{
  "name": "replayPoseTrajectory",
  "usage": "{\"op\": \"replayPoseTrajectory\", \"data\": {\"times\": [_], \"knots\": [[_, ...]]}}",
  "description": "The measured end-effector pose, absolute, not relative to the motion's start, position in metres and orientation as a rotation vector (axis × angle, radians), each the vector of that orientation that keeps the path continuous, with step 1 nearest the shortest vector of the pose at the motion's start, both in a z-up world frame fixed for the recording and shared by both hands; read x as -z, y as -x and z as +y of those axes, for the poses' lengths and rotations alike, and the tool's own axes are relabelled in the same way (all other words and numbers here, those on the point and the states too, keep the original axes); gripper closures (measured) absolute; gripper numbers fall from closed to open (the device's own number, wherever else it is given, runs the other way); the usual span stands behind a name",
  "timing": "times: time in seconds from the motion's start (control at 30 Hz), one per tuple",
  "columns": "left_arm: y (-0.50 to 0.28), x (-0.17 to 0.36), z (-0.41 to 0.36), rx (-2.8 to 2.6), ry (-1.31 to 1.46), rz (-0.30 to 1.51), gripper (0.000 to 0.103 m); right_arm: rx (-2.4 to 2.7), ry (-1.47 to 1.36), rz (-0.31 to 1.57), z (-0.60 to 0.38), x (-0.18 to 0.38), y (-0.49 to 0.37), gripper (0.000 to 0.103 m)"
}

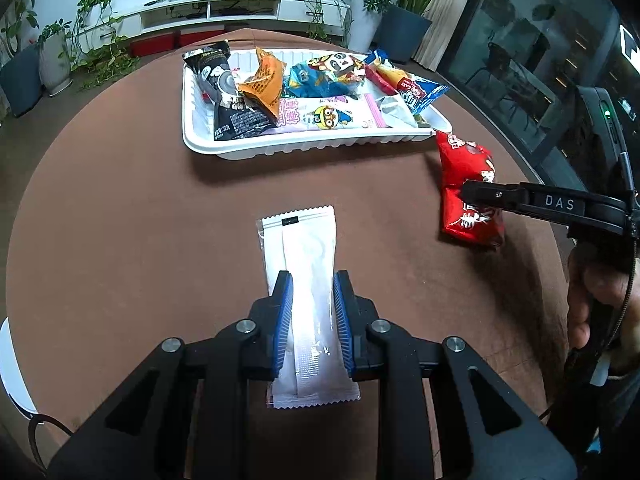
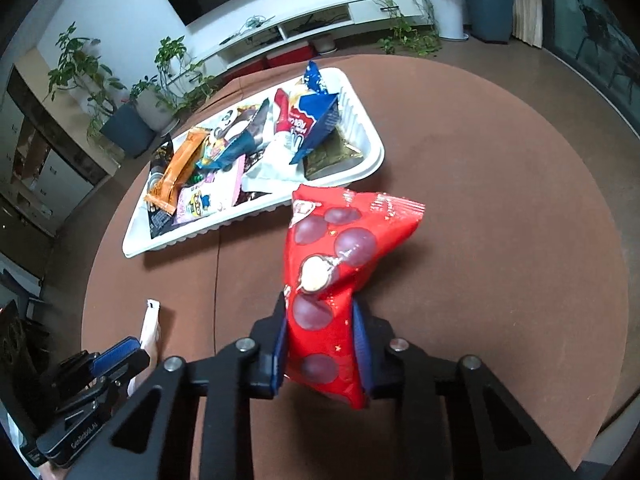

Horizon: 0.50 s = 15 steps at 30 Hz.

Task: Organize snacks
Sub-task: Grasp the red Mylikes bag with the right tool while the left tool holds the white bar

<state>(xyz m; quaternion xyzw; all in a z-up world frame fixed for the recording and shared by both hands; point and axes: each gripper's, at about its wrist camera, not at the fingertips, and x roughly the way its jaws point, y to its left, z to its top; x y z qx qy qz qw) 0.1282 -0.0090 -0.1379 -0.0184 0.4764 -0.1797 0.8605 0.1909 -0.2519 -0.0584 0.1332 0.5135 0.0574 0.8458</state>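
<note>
The round brown table [image 1: 120, 208] carried everything. Toward its far edge sat the white ribbed tray [image 1: 304, 148], crowded with snack packets: a black packet [image 1: 230, 108] at its left end, an orange one [image 1: 262, 82] beside it, a blue cartoon packet [image 1: 320, 76] in the middle, a pale pink-edged packet [image 1: 332, 118] along the near wall, and a blue-and-red packet [image 1: 412, 90] leaning at the right end.

Just off the tray's near right corner, my right gripper [image 2: 322, 344] held the red snack bag [image 2: 336, 264]. Its blue pads pressed into the bag's lower half and pinched it to a waist, while the upper part stood tilted toward the tray's near edge.

Nearer my side of the table, well apart from the tray, my left gripper [image 1: 312, 314] was clamped narrow on the white sachet [image 1: 304, 264]. The sachet lay lengthwise between the pads, its far end pointing toward the tray and its crimped near end sticking out behind the fingers.
</note>
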Motion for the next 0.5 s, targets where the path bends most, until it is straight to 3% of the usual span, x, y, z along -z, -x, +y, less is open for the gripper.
{"op": "replayPoseTrajectory", "data": {"times": [0.23, 0.5], "knots": [[-0.129, 0.139, -0.01, 0.374, 0.035, 1.001, 0.084, -0.135, -0.229, 1.107, -0.239, 0.059, -0.201, 0.072], [-0.134, 0.139, -0.013, 0.309, -0.042, 1.021, 0.081, -0.135, -0.179, 1.133, -0.226, 0.06, -0.209, 0.062]]}}
